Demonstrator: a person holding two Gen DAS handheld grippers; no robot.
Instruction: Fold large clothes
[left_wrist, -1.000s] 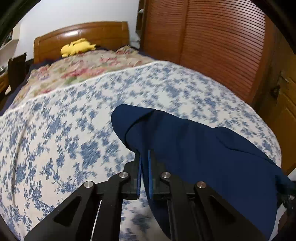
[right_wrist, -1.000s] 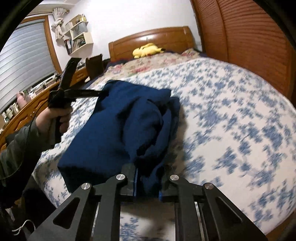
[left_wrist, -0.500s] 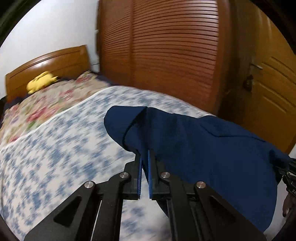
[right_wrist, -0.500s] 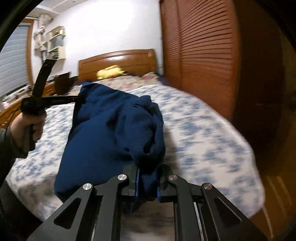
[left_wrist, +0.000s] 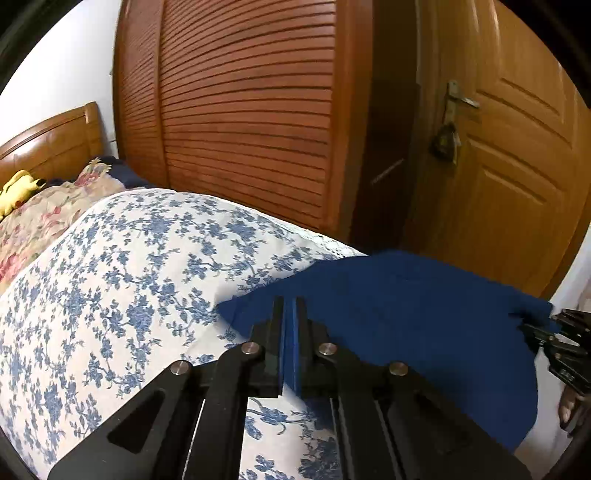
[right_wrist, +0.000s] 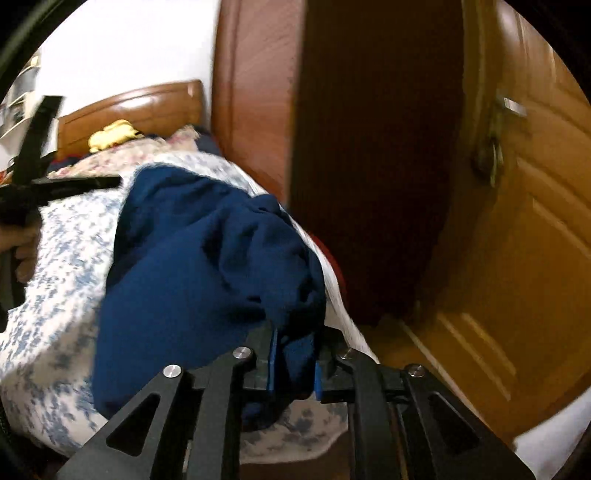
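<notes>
Bed (left_wrist: 110, 295), blue floral sheet, took up most of both views; louvred wardrobe (left_wrist: 240, 122) and door (left_wrist: 517, 166) stood behind its far side. Headboard (left_wrist: 48, 147) and a yellow plush toy (left_wrist: 18, 190) were at the head end.

Navy garment (left_wrist: 406, 314) lay over the foot-end corner of the bed on the wardrobe side, stretched between the two tools. Part of it draped past the foot edge. In the right wrist view it bunched into thick folds (right_wrist: 207, 258).

Left gripper (left_wrist: 290, 310) was clamped on a corner of the garment, fingers nearly together with a thin layer of cloth between. Right gripper (right_wrist: 293, 350) was clamped on a fat wad of the cloth, fingers held wider by the bulk. Right wrist view was motion-blurred, so how many layers sat in that grip was probably several, not certain.

Handling judgement: soft, limp and fairly heavy knit, sweatshirt-like. It will sag and slump, not hold a shape. Not slippery, not fragile. Best taken at corners or along a hem edge, both grips pulled apart to keep it taut. The right grip looked too bunched for a clean fold, so re-gripping a single edge would help.
</notes>
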